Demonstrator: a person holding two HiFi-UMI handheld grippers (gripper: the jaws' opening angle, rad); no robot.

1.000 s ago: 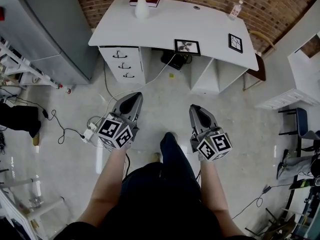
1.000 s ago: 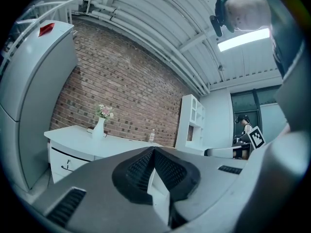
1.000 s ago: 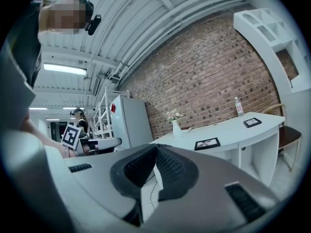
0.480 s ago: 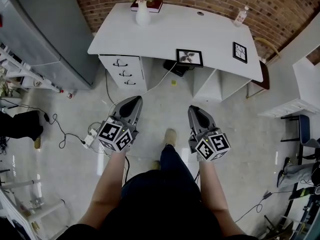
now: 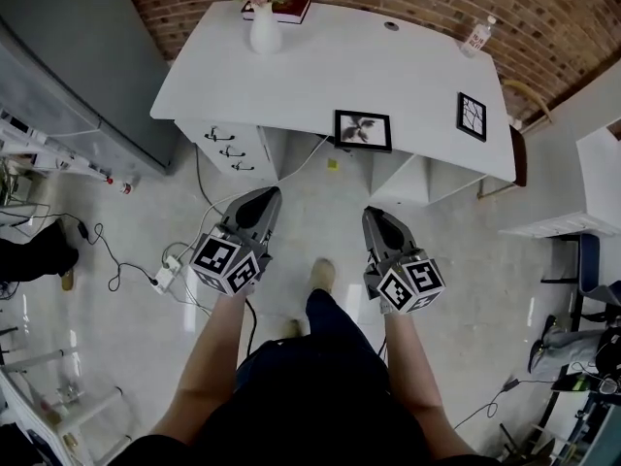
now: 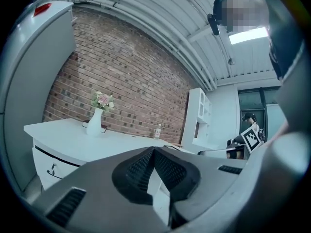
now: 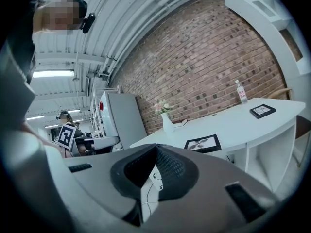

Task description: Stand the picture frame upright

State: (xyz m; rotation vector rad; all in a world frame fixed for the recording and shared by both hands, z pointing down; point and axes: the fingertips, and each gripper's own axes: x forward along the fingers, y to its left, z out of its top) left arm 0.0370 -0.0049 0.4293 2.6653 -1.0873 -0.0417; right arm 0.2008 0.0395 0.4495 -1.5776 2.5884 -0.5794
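While the left tool (image 5: 260, 195) and right tool (image 5: 377, 217) hang pressed together, empty, short of the white surface (image 5: 320, 66), this approach step likely calls for reaching the flat-lying black picture frame (image 5: 363, 130), jaws spread.

left tongs (image 5: 260, 198) and right tongs (image 5: 375, 217), both closed and empty
they point forward, about level, side by side but apart; in each one the jaws are pressed together with nothing between. the left forearm (image 5: 209, 357) and the right forearm (image 5: 415, 372) stretch out behind them.
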